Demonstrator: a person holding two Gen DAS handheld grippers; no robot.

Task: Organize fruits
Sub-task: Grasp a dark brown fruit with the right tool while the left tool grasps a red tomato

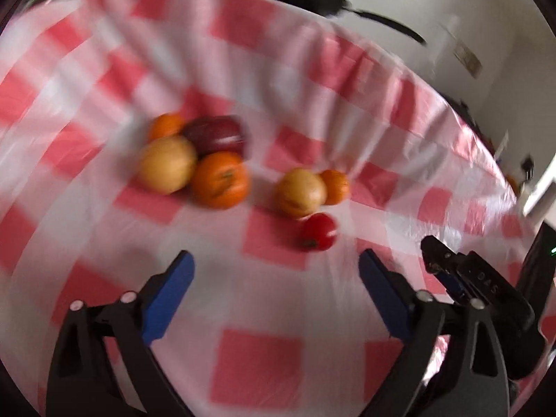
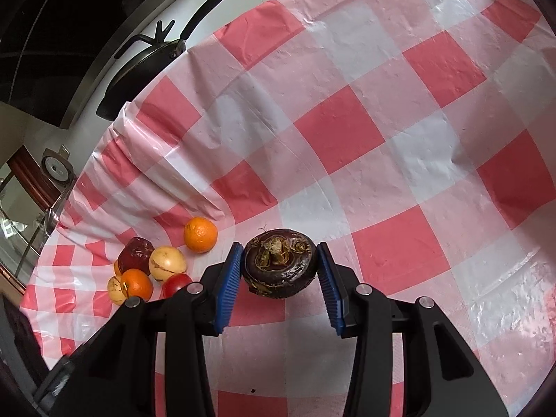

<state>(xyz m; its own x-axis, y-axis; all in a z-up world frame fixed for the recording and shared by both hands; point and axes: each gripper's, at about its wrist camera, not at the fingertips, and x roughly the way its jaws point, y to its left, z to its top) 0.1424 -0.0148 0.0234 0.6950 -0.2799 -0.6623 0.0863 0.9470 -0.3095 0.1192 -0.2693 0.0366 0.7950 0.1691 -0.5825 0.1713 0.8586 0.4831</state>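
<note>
In the right wrist view my right gripper (image 2: 279, 248) is shut on a dark purple round fruit (image 2: 279, 266), its blue pads pressing both sides just above the checked cloth. To its left lie an orange (image 2: 200, 234), a dark red fruit (image 2: 135, 255), a yellow fruit (image 2: 167, 263), a second orange (image 2: 136, 284) and a red fruit (image 2: 176, 284). The left wrist view is blurred. There my left gripper (image 1: 276, 260) stands open with nothing between its fingers. Just beyond it are a red fruit (image 1: 318, 231), a yellow fruit (image 1: 300, 191) and an orange (image 1: 220, 179).
A red-and-white checked cloth (image 2: 382, 121) covers the table, wrinkled near its far edge. A black frying pan (image 2: 139, 69) sits beyond that edge on a white counter. The black frame of the right-hand tool (image 1: 486, 288) shows at the right of the left wrist view.
</note>
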